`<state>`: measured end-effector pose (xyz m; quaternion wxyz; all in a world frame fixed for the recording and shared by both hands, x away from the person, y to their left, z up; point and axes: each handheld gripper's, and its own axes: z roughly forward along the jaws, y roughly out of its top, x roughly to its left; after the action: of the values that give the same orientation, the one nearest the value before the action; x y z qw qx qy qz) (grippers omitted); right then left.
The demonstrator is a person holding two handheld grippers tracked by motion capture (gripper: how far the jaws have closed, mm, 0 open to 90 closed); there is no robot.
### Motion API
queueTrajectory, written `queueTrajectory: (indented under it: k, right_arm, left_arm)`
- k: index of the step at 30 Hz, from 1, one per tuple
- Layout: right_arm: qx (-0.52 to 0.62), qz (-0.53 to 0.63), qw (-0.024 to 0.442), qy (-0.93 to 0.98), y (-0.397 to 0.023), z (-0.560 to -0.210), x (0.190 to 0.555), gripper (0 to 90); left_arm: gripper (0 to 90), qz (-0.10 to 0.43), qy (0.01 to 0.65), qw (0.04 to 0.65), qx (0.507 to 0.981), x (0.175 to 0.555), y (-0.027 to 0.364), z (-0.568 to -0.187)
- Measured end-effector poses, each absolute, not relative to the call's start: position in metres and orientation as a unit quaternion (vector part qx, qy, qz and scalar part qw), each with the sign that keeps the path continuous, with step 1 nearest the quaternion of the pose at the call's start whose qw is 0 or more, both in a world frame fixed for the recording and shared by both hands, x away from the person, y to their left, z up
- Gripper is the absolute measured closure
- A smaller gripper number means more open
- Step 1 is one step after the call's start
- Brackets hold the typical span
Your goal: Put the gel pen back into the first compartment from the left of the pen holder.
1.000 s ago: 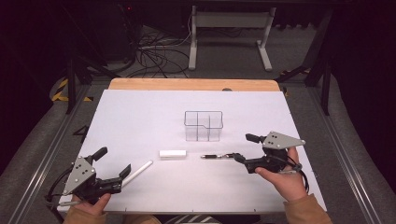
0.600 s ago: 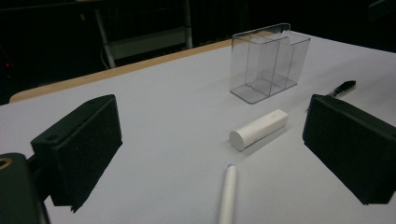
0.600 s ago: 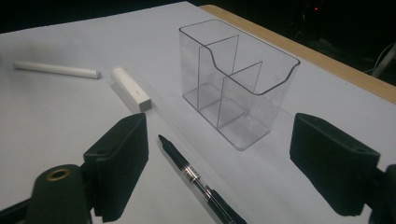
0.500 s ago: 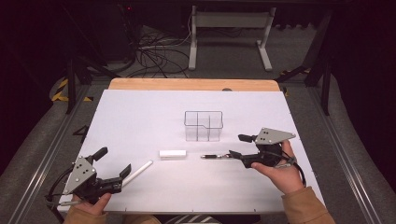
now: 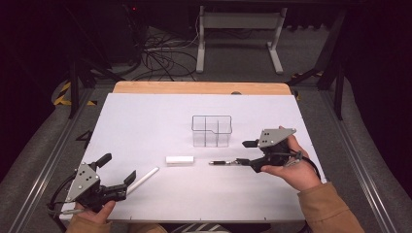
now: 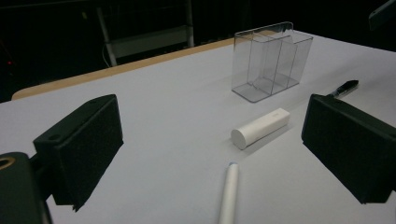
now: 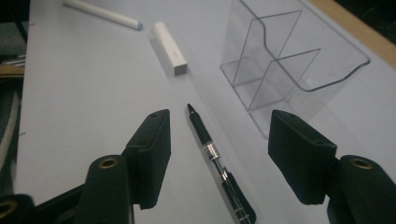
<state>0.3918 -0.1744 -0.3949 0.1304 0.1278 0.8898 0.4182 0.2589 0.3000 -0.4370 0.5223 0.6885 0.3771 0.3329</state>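
Observation:
A black pen (image 5: 223, 162) lies flat on the white table (image 5: 145, 121), its rear end between the jaws of my right gripper (image 5: 243, 153). In the right gripper view the pen (image 7: 215, 156) has a gap to each pad, and my right gripper (image 7: 224, 140) is open; its jaws have just been closing. A clear compartment box (image 5: 211, 130) stands upright just beyond the pen. My left gripper (image 5: 117, 167) is open at the near left with nothing held; a white stick (image 6: 229, 193) lies just ahead of it, pointing toward a short white block (image 6: 260, 128).
The white block (image 5: 179, 159) and the white stick (image 5: 142, 179) lie between the two grippers. A wooden strip (image 5: 199, 87) edges the table's far side. Behind it are a desk frame (image 5: 238, 29) and cables on a dark floor.
My right gripper has shifted slightly left along the black pen and its jaws have narrowed around it. The pen, the other objects and my left gripper have stayed put.

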Motion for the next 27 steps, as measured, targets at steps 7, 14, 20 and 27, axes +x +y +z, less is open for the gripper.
queueTrajectory:
  k: [7, 14, 20, 27]
  right_arm:
    - [0.129, 0.408, 0.128, 0.895, -0.17, -0.395, 0.398, 38.6]
    - [0.109, 0.372, 0.12, 0.914, -0.167, -0.392, 0.407, 43.9]
    - [0.079, 0.334, 0.115, 0.932, -0.16, -0.395, 0.417, 46.4]
    - [0.061, 0.306, 0.11, 0.944, -0.15, -0.406, 0.425, 48.9]
  left_arm:
    - [6.3, 0.332, 0.38, 0.522, 0.688, 0.258, 0.3, -0.437]
    - [6.5, 0.332, 0.377, 0.521, 0.69, 0.259, 0.3, -0.437]
    - [6.5, 0.331, 0.379, 0.521, 0.689, 0.259, 0.299, -0.437]
    - [6.5, 0.33, 0.378, 0.522, 0.689, 0.26, 0.299, -0.438]
